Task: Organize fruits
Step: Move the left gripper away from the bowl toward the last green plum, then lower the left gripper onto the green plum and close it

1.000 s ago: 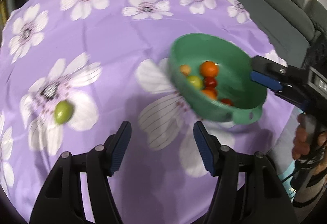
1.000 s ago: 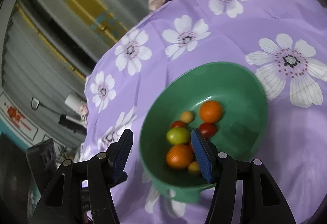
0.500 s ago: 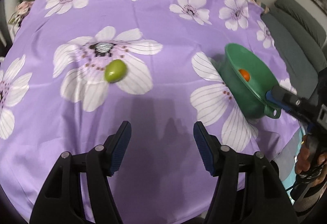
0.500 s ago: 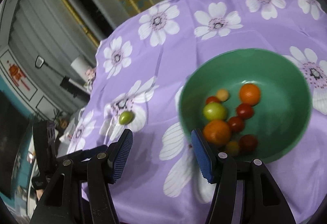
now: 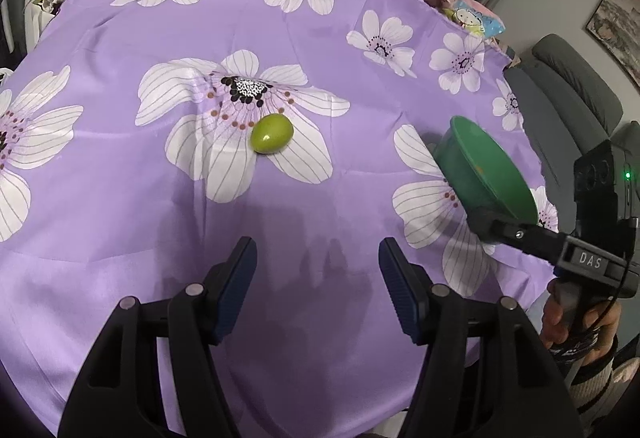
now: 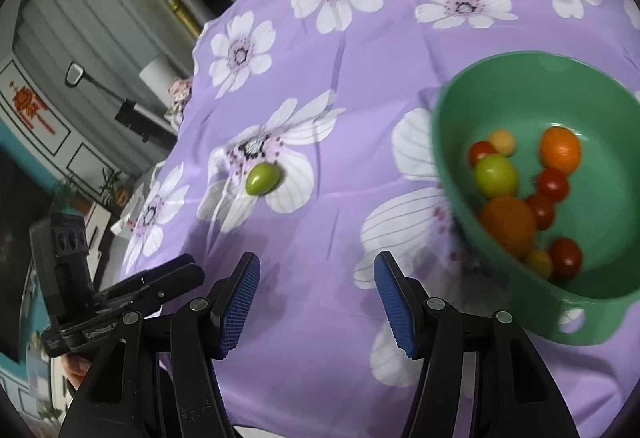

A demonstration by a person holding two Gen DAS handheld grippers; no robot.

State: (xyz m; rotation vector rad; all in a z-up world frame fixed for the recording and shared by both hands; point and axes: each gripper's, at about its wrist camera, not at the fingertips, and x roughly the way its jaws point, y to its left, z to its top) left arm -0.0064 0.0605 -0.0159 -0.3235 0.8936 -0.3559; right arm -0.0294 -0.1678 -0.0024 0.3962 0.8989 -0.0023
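Both pairs of blue-padded jaws stand apart with nothing between them. In the left wrist view the left gripper (image 5: pixel 318 282) fills the bottom of the frame, bare purple cloth showing through its gap. The right gripper (image 6: pixel 316 292) does the same in its own view.

Straight above the left gripper, at the centre of the frame, a single green fruit (image 5: pixel 272 133) lies alone on a white petal of the flowered tablecloth (image 5: pixel 120 198), well apart from the pads. The right wrist view shows that fruit left of centre, up and to the left of its open jaws.

At the right edge of the left view sits the green bowl (image 5: pixel 486 168), seen nearly side-on, its handle end hidden behind the right gripper, which reaches in from the lower right, held by a hand (image 5: pixel 576 322). From the right wrist view the bowl takes up the right side and holds the gathered fruit: two oranges, several small red tomatoes (image 6: pixel 553 184), a green one and two yellowish ones. A grey sofa (image 5: pixel 576 94) stands beyond the table in the upper right of the left view.

The one stray fruit looks to be what remains, and the left gripper seems best lined up for it. The hazard is plain enough: the fruit is smooth and rounded on slick, wrinkled cloth, so a pad touching one side first could send it rolling towards the table edge. A pinch set off-centre could squirt it free, and a hard one could bruise it. The pads could also snag the loose cloth and drag the bowl along.
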